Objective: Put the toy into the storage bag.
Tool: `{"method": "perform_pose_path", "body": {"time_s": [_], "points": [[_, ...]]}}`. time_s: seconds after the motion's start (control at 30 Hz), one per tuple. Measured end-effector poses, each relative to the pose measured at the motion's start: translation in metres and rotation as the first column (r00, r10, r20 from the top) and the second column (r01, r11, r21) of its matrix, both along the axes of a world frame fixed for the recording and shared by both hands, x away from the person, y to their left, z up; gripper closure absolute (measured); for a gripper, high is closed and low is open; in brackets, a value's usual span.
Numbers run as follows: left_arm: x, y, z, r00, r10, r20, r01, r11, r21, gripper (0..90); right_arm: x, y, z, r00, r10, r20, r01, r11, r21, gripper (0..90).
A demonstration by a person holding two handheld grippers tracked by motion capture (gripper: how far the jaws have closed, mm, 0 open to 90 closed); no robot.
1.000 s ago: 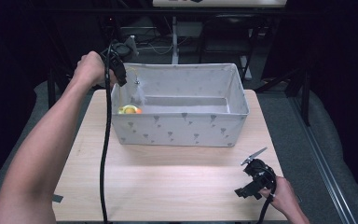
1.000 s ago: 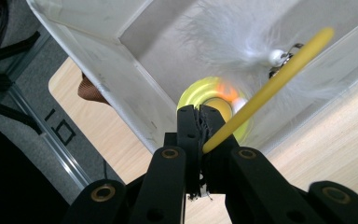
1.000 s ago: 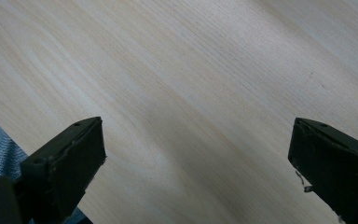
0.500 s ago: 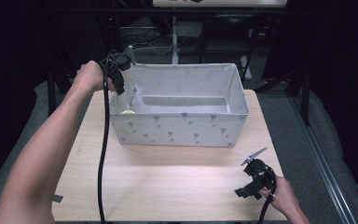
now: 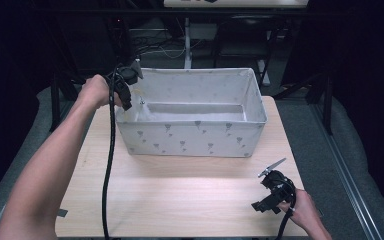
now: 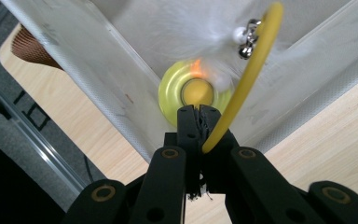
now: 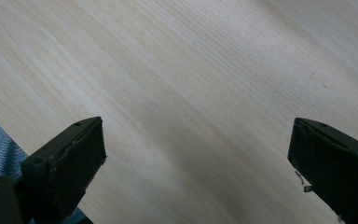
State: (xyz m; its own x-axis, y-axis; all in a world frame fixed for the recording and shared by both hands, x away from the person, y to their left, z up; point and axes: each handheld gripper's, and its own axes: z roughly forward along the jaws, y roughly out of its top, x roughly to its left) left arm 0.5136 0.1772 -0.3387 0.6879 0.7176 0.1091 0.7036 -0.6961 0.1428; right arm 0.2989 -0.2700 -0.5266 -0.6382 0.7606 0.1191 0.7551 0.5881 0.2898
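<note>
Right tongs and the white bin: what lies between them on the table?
Nothing: in the high view the wooden table is bare between the right tongs and the bin.

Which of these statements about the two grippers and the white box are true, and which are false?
1. The left gripper is shut on a thin yellow ring. True.
2. The right gripper holds a yellow disc. False: its jaws stand wide apart over the bare wooden table, with nothing between them.
3. A round yellow disc lies inside the white fabric box. True.
4. The left gripper is at the right end of the box. False: it is at the left end.
5. The right gripper rests inside the box. False: it is near the table's front right corner.
</note>
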Motion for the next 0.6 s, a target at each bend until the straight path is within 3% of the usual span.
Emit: {"method": "perform_pose_path", "body": {"time_s": [0.6], "points": [[0.000, 0.008, -0.028, 0.9985, 0.020, -0.051, -0.020, 0.9998, 0.001, 87.7, 0.000, 0.000, 0.000, 1.0000, -0.003, -0.001, 0.003, 1.000, 0.000, 3.6]]}}
